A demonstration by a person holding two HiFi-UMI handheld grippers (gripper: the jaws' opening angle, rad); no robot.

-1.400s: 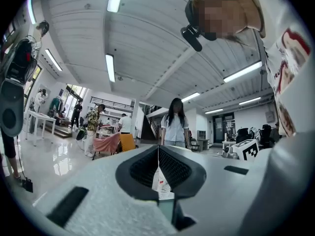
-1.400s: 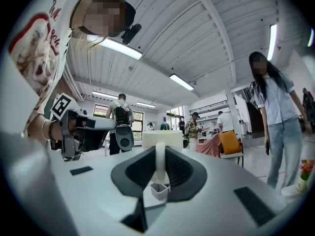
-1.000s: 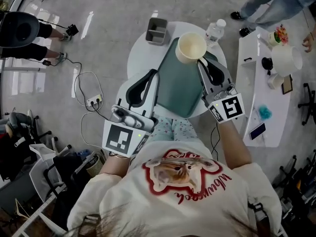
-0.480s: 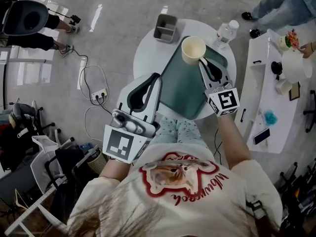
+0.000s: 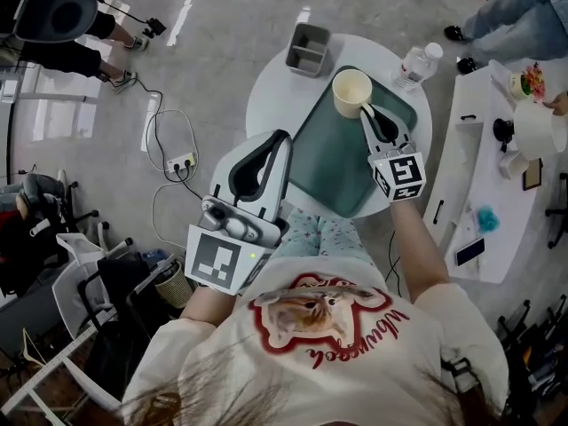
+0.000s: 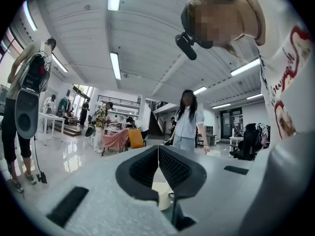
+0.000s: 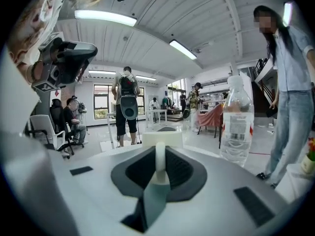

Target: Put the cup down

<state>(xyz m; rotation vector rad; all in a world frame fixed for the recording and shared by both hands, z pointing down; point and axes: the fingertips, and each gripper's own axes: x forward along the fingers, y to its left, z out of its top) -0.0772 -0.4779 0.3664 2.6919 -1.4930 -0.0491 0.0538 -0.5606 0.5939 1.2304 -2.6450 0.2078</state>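
A cream cup [image 5: 352, 93] with a side handle is at the far end of the green tray [image 5: 342, 162] on the round white table [image 5: 266, 96]. My right gripper [image 5: 366, 114] is shut on the cup's handle. In the right gripper view the handle [image 7: 160, 162] stands upright between the jaws, with the cup's body [image 7: 162, 140] just beyond. Whether the cup's base touches the tray I cannot tell. My left gripper [image 5: 284, 138] hovers at the tray's left edge, shut and holding nothing; its jaws meet in the left gripper view [image 6: 158, 152].
A grey bin [image 5: 307, 49] and a water bottle [image 5: 417, 63] stand at the table's far side; the bottle [image 7: 237, 124] is right of the cup. A white side table [image 5: 493, 193] is to the right. A power strip and cables [image 5: 182, 164] lie on the floor at left. People stand nearby.
The right gripper has lowered the cup toward the tray's far end; the cup looks smaller from above. The left gripper has held its place.
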